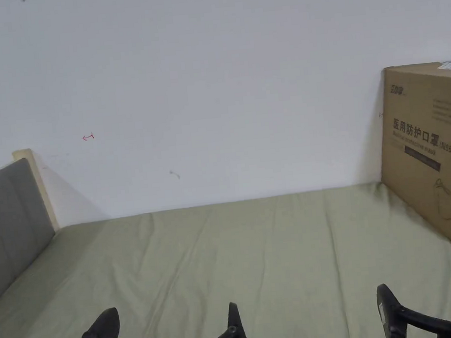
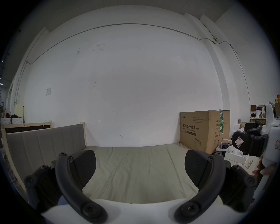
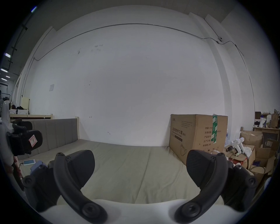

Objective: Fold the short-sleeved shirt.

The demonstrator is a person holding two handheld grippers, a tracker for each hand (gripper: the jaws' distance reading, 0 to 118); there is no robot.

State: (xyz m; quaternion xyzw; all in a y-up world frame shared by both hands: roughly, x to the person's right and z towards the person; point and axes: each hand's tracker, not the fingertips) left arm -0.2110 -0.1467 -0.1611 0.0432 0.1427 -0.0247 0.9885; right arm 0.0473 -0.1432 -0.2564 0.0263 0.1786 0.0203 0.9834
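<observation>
My left gripper (image 2: 140, 166) hovers open over the olive-green bed sheet (image 2: 136, 169), with nothing between its jaws. My right gripper (image 3: 140, 166) is open too, over the same sheet and holding nothing. In the head view the left gripper (image 1: 172, 329) sits at the bottom edge, and one right fingertip (image 1: 384, 297) rises at the lower right. A bit of pale blue cloth (image 3: 36, 165) peeks from behind a jaw near the bed's left side; whether it is the shirt I cannot tell.
A large cardboard box (image 1: 435, 158) stands on the bed's right end against the white wall. A grey padded headboard (image 1: 7, 225) bounds the left end. A phone (image 3: 29, 162) lies near it. Boxes and clutter (image 3: 254, 145) lie beyond the bed's right end.
</observation>
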